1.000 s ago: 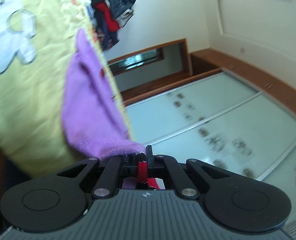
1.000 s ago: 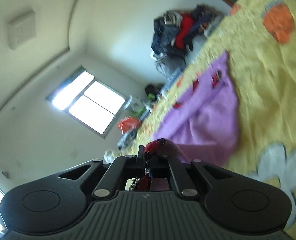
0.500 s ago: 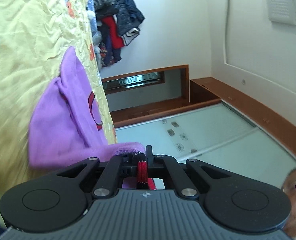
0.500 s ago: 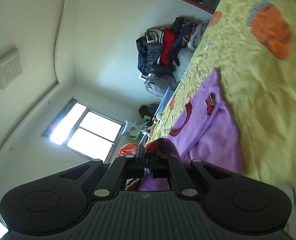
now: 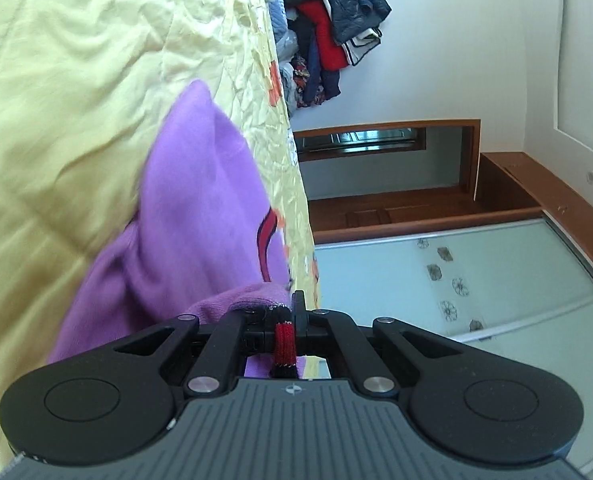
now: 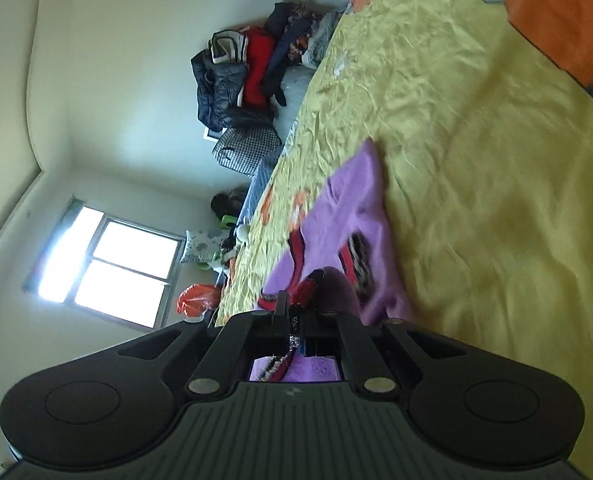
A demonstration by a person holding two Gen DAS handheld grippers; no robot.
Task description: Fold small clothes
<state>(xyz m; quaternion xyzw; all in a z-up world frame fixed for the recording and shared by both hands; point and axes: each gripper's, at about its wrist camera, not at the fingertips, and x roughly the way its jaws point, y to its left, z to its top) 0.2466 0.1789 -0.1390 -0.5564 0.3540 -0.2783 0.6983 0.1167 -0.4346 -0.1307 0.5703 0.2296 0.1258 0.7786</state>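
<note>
Both cams rolled sideways. My left gripper (image 5: pixel 284 316) is pressed together on the red-and-black trim of the purple garment (image 5: pixel 200 216); trim strip runs back betw the fingers. My right gripper (image 6: pixel 292 312) is likewise clamped on the same garment (image 6: pixel 348 216) at a red-trimmed edge. The rest of the garment lies out ahead on the yellow bedspread (image 5: pixel 76 92), far end tapering to a point, motion-blurred in both views. Red curved stripe shows on the purple near the left grip. Orange patch (image 6: pixel 564 24) on the spread at far right, well apart from the garment. Pile of dark and red clothes (image 6: pixel 248 76) heaped at the far edge of bed vs wall. Window (image 6: pixel 108 268) bright on right-cam side; glass sliding doors (image 5: pixel 476 280) on left-cam side.
</note>
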